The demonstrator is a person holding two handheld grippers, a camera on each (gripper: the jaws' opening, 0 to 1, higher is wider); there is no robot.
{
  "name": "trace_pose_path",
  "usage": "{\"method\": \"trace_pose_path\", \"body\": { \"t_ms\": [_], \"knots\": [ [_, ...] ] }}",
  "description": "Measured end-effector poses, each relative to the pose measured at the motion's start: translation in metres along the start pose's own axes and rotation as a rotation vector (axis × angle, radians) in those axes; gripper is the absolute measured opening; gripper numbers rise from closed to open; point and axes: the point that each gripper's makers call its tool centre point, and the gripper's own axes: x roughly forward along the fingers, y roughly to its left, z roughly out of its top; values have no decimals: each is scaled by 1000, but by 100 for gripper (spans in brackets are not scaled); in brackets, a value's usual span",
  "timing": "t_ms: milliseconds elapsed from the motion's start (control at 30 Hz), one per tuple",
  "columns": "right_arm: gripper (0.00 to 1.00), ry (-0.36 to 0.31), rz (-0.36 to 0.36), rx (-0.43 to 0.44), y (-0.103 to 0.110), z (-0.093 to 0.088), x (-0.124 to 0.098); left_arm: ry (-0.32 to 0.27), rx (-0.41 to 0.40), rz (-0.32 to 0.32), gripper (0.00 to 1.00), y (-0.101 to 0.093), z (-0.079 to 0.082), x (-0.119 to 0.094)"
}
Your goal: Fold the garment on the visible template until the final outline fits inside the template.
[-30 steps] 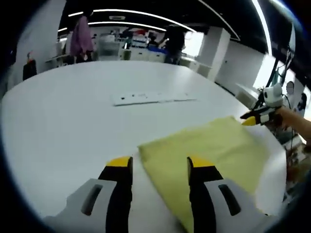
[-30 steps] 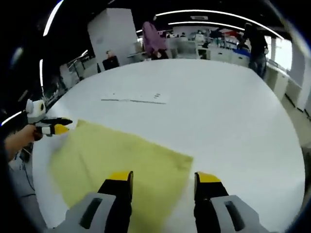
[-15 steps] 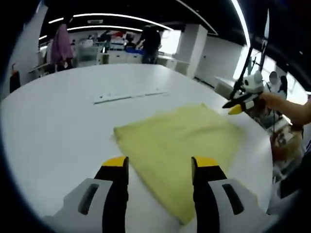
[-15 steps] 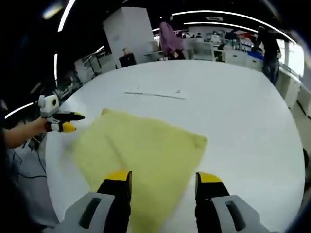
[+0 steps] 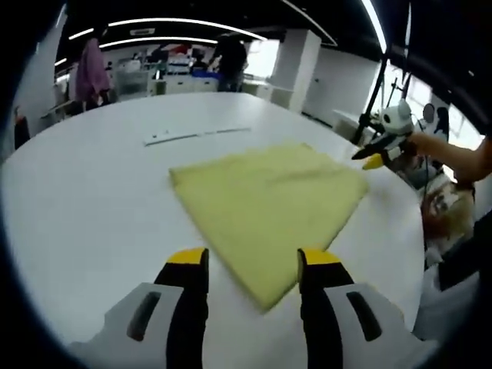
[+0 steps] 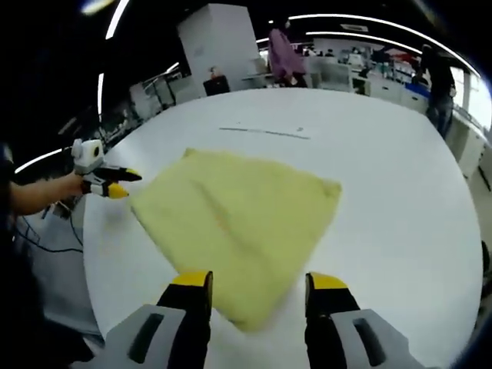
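A: On the garment (image 5: 265,204) first. Lay where?

B: Flat on the white desk (image 5: 84,200), toward its near side. Looked already folded into a compact, four-cornered yellow shape, smooth on top, with no sleeve or loose flap sticking out.

A: And the left gripper (image 5: 254,257)?

B: Stood released, jaws spread wide, clasping nothing. Pointed at the nearest corner of the garment, which sat between the two jaws in the left gripper view. Could not tell whether touching the cloth or hovering above it.

A: Same for the right gripper (image 6: 259,279)?

B: Much the same. Spread open, empty, aimed at another corner of the garment from the opposite side. Showed up again in the left gripper view at the far right, just beside the cloth's right corner and apart from it.

A: Any template to check against?

B: Could not make out an outline on the desk. Noticed a thin white strip (image 5: 196,135) with small marks, lying beyond the far edge of the garment and apart from it. Saw people (image 5: 92,73) standing well back in the room.

A: How far along, then?

B: Probably late. Judged the folding largely done, going by the tidy shape and both grippers let go. Left to settle: whether the outline fitted the template, and perhaps one more fold or a nudge if not.
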Motion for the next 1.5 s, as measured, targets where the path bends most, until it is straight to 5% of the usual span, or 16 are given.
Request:
{"method": "trace_pose_path", "body": {
  "t_ms": [767, 1067, 1500],
  "knots": [
    [11, 23, 20, 13, 11, -54, -2, 24, -81, 33, 23, -2, -34, -5],
    [0, -11, 9, 12, 8, -52, -2, 12, -132, -2, 6, -9, -37, -3],
    [0, -37, 6, -9, 3, -45, -8, 7, -140, 1, 2, -8, -37, -4]
  ]
}}
